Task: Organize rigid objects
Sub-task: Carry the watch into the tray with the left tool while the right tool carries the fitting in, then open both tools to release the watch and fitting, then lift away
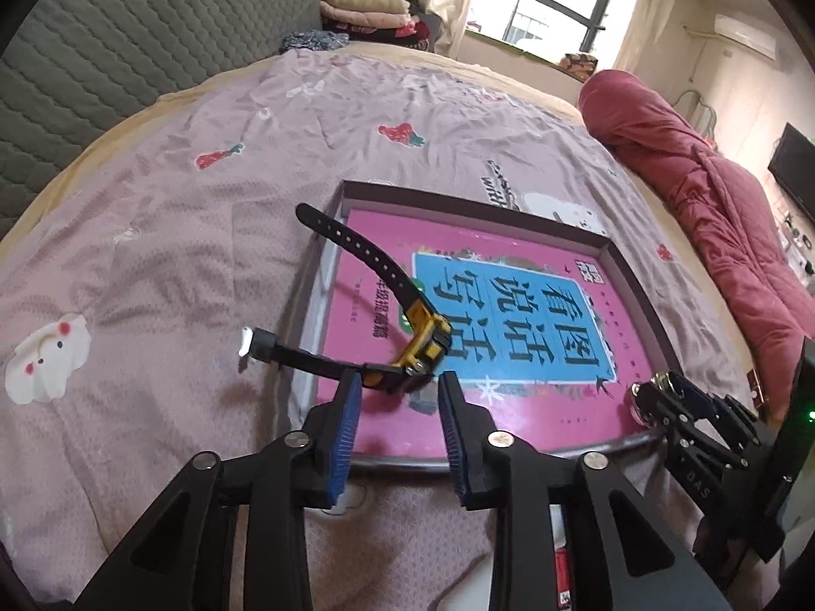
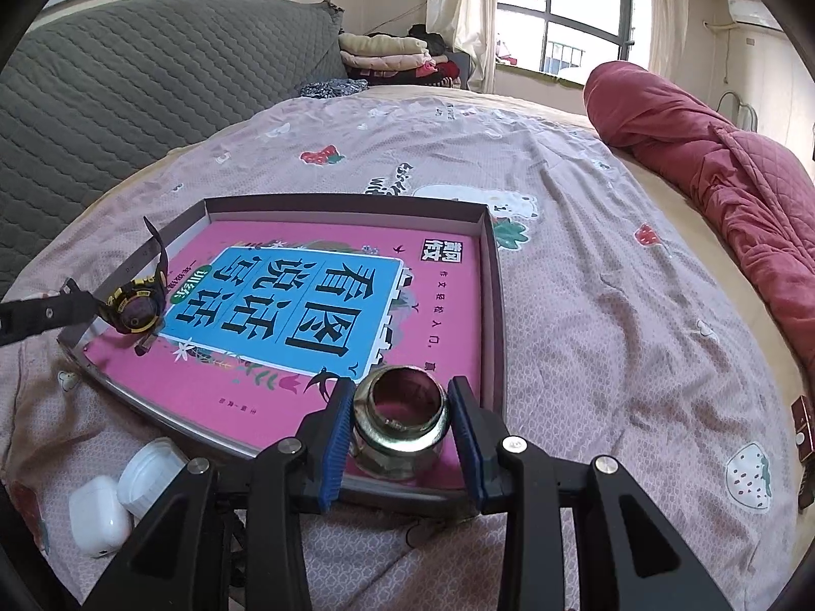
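A yellow and black wristwatch (image 1: 423,351) lies on the pink and blue book (image 1: 509,305) inside a shallow dark-rimmed tray (image 1: 473,209), its buckle strap hanging over the tray's left rim. My left gripper (image 1: 400,382) stands open just behind the watch; its blue pads do not press on it. My right gripper (image 2: 401,386) is shut on a shiny metal threaded fitting (image 2: 397,453) at the tray's (image 2: 346,201) near right corner, over the book (image 2: 285,305). The watch (image 2: 135,305) shows at the tray's left side.
The tray sits on a bed with a pink printed sheet. A white earbud case (image 2: 97,514) and a white cap (image 2: 150,473) lie by the tray's near left corner. A rolled red quilt (image 2: 713,178) lies to the right, and a grey padded headboard (image 2: 127,76) to the left.
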